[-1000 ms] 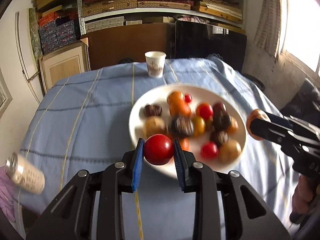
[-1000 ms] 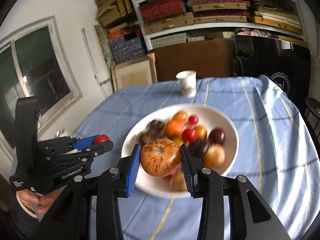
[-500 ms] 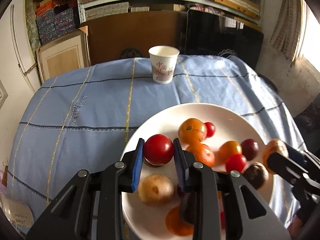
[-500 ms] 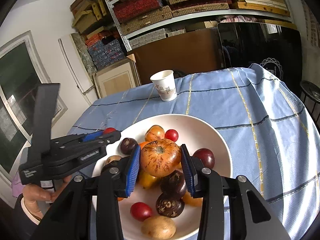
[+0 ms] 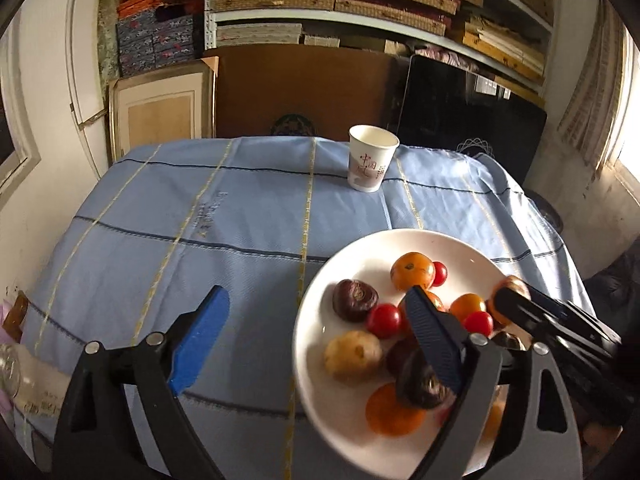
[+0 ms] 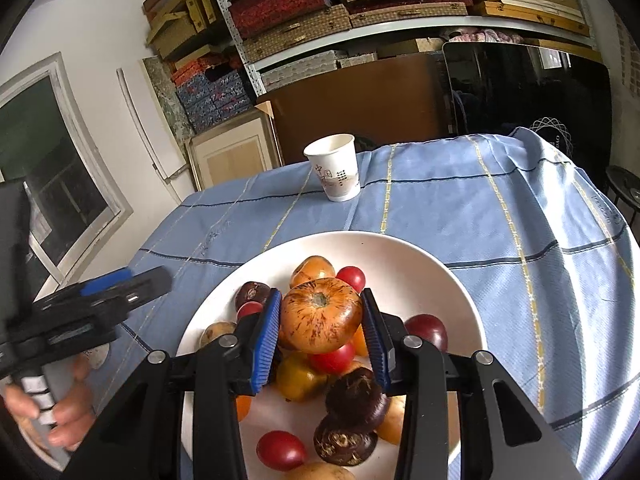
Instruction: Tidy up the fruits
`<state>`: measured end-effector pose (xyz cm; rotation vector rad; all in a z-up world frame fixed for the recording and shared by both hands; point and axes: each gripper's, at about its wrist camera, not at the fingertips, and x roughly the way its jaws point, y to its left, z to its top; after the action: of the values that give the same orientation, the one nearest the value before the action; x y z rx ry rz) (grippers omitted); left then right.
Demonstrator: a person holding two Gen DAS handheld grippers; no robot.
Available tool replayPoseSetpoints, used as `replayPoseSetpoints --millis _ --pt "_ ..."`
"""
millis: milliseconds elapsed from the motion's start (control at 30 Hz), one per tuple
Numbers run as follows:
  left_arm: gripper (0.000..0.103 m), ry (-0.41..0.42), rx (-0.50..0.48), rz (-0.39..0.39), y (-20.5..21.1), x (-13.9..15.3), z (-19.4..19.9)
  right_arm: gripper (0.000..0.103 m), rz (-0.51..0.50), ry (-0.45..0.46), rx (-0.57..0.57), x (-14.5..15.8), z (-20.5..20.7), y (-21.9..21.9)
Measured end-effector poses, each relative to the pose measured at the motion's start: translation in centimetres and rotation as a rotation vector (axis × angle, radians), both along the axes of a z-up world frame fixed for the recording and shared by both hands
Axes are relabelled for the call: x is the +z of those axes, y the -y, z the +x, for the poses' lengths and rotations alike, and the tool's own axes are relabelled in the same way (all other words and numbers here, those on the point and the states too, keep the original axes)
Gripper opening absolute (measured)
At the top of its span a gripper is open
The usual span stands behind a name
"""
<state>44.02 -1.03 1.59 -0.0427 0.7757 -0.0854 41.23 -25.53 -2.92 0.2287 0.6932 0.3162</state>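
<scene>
The left gripper (image 5: pixel 316 336), jaws just spread and empty, is hovering over the plate (image 6: pixel 452 280); the right gripper (image 6: pixel 320 334) is pinching a striped tomato (image 6: pixel 320 314), which, released high, could roll off the heaped fruit.

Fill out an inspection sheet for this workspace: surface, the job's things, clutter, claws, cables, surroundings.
Surface: table under a blue checked cloth.
Job's things: white plate heaped with fruits, among them a red tomato; a striped orange fruit is held above the heap.
Clutter: paper cup standing upright beyond the plate.
Claws: left claw has just been opening, nothing between its pads; right claw shut on the striped orange fruit.
Cables: nothing seen.
Surroundings: shelves of stacked boxes, a brown board and a dark panel behind the table.
</scene>
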Motion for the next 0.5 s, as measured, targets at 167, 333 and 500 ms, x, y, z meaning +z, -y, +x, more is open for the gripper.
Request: replayPoseSetpoints --millis 167,333,500 --pt "0.088 0.016 0.000 0.004 -0.4 0.5 -2.0 0.040 -0.013 -0.008 0.016 -0.2 1.2 -1.2" --pt "0.089 0.019 -0.001 0.015 -0.5 0.7 -3.3 0.046 -0.024 -0.014 0.021 -0.1 1.2 -1.8" --pt "0.089 0.021 0.006 0.016 -0.5 1.1 -4.7 0.062 -0.030 0.009 0.020 1.1 -1.0 -1.5"
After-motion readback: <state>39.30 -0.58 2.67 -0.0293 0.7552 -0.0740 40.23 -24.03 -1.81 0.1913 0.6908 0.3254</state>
